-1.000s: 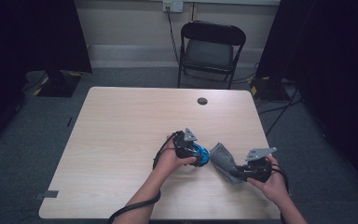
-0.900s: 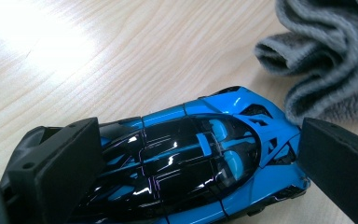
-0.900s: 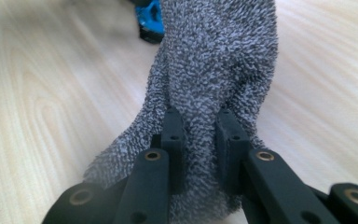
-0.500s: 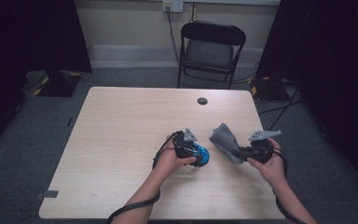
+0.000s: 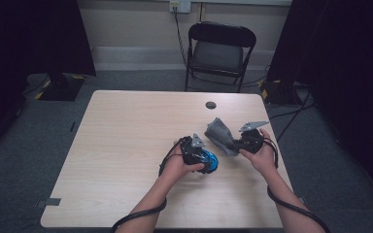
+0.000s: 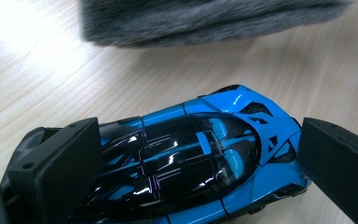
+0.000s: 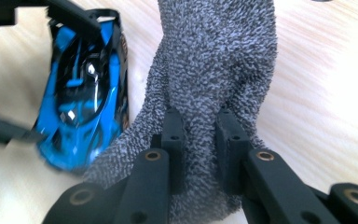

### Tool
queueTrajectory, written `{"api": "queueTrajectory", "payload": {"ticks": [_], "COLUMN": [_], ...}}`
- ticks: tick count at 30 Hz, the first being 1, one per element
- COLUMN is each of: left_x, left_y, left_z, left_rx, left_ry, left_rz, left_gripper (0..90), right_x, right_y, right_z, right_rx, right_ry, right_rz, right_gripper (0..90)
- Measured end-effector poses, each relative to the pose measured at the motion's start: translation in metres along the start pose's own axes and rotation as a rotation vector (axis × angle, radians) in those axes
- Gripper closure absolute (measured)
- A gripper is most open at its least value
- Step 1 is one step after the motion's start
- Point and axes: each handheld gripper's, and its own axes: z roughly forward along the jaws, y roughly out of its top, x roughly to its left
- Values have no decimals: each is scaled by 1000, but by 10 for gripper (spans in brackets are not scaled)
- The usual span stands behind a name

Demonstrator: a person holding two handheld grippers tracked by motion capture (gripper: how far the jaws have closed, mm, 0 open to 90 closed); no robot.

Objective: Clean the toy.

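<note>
A blue and black toy car (image 6: 191,158) lies on the wooden table (image 5: 126,145). My left gripper (image 5: 200,156) is shut on the car (image 5: 211,162), one jaw at each end. My right gripper (image 7: 200,135) is shut on a fuzzy grey cloth (image 7: 219,60), pinching a fold of it. In the high view the right gripper (image 5: 237,143) holds the cloth (image 5: 219,132) just right of and beyond the car, and the cloth's free end stands up off the table. The cloth (image 6: 205,18) hangs close behind the car in the left gripper view. The car (image 7: 81,98) sits left of the cloth in the right gripper view.
A small black round object (image 5: 211,105) lies near the table's far edge. A black folding chair (image 5: 218,48) stands beyond the table. Dark curtains flank the room, and cables trail from both grippers off the near edge.
My right gripper has carried the grey cloth away from the near right part of the table, farther back and closer to the car. The left gripper and car have stayed put.
</note>
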Motion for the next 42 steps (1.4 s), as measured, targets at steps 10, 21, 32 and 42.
{"api": "queueTrajectory", "payload": {"ticks": [10, 21, 32, 42], "left_x": [1, 2, 2, 2], "left_y": [-1, -2, -2, -1], "left_z": [-1, -1, -1, -1], "left_rx": [-5, -20, -21, -16], "left_ry": [-9, -20, -20, -19], "left_rz": [-5, -22, -25, -26], "left_gripper": [0, 0, 0, 0], "right_x": [1, 16, 25, 20], "right_y": [14, 28, 30, 25], "right_z": [38, 71, 81, 77], "right_rx": [22, 31, 86, 75], "right_ry": [2, 78, 62, 96], "right_rz": [-29, -97, -188, -187], "right_gripper": [765, 757, 750, 752]}}
